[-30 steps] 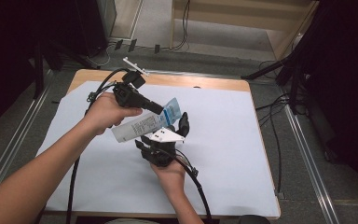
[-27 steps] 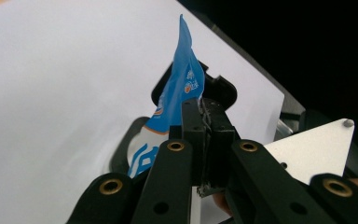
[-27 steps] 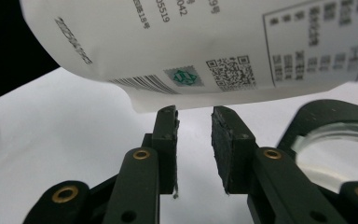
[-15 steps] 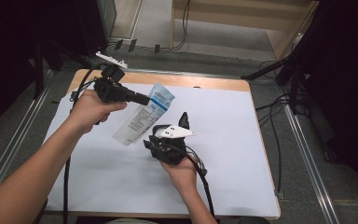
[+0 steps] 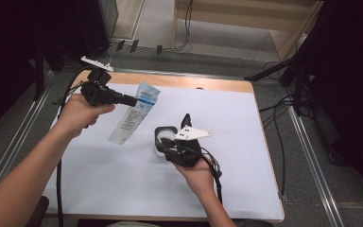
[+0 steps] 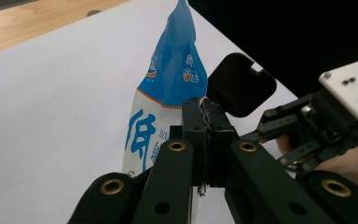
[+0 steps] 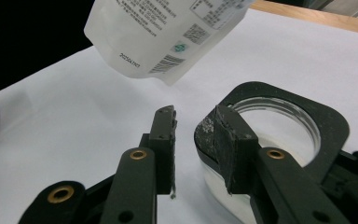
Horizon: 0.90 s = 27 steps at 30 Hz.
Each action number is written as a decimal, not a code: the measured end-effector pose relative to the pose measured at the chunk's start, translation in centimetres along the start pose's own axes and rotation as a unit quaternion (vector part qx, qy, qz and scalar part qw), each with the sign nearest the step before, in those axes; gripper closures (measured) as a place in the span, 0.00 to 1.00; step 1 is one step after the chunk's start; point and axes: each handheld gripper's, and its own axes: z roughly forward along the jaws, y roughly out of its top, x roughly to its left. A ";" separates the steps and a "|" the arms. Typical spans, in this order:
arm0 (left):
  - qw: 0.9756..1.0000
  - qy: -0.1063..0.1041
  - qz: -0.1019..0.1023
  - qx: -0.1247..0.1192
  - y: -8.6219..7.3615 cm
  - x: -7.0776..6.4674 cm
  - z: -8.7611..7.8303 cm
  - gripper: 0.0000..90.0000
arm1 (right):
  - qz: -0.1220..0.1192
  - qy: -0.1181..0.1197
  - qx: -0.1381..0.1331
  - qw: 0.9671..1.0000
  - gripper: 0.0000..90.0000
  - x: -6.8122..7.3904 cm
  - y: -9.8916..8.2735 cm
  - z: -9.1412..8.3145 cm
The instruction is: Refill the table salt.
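A blue-and-white pouch (image 5: 131,118) hangs slanted above the white table cover, blue end up. My left gripper (image 5: 134,100) is at the far left and is shut on the pouch's upper part. In the left gripper view the jaws (image 6: 207,107) are pressed together on the pouch (image 6: 168,79). A clear container with a black rim (image 5: 163,136) stands mid-table. My right gripper (image 5: 170,145) is beside it, open. In the right gripper view nothing lies between the jaws (image 7: 196,126). Its right jaw sits by the container's rim (image 7: 307,112); whether they touch I cannot tell. The pouch's lower end (image 7: 168,32) hangs ahead.
The white cover (image 5: 246,142) spreads over a wooden table whose far edge (image 5: 203,82) shows. Cables trail from both grippers over the near side. Dark racks and metal rails flank the table, with floor cables beyond it.
My left gripper has carried the pouch left and farther away, off the right gripper. The container now shows beside the right gripper, which has shifted slightly.
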 end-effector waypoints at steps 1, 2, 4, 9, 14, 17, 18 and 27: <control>1.000 0.001 -0.003 -0.001 -0.2 0.1 -0.2 1.00 | 0.002 0.003 0.000 1.000 0.79 -0.1 0.0 -0.2; 1.000 0.003 -0.003 0.000 -0.3 0.3 -0.3 1.00 | 0.001 0.005 0.001 1.000 0.78 -0.2 0.0 -0.5; 1.000 0.012 -0.005 0.001 -0.6 0.7 -0.4 1.00 | 0.000 0.003 0.005 1.000 0.78 -0.3 -0.1 -0.8; 0.999 0.030 -0.014 0.007 -1.3 2.1 -0.6 1.00 | -0.003 0.003 0.011 1.000 0.78 -0.5 -0.3 -1.5; 0.999 0.045 -0.023 0.008 -1.7 3.5 -0.6 1.00 | 0.000 0.003 0.018 1.000 0.78 -1.0 -1.2 -2.4; 0.998 0.054 -0.025 -0.001 -1.6 4.2 -0.4 1.00 | 0.006 -0.001 0.019 1.000 0.78 -1.3 -1.6 -3.1; 0.998 0.059 -0.026 -0.004 -1.6 4.5 -0.3 1.00 | 0.005 -0.003 0.018 1.000 0.78 -1.4 -1.7 -3.3; 0.996 0.071 -0.041 -0.024 -2.3 7.1 -0.5 1.00 | 0.024 -0.023 0.011 0.999 0.78 -2.9 -2.5 -5.3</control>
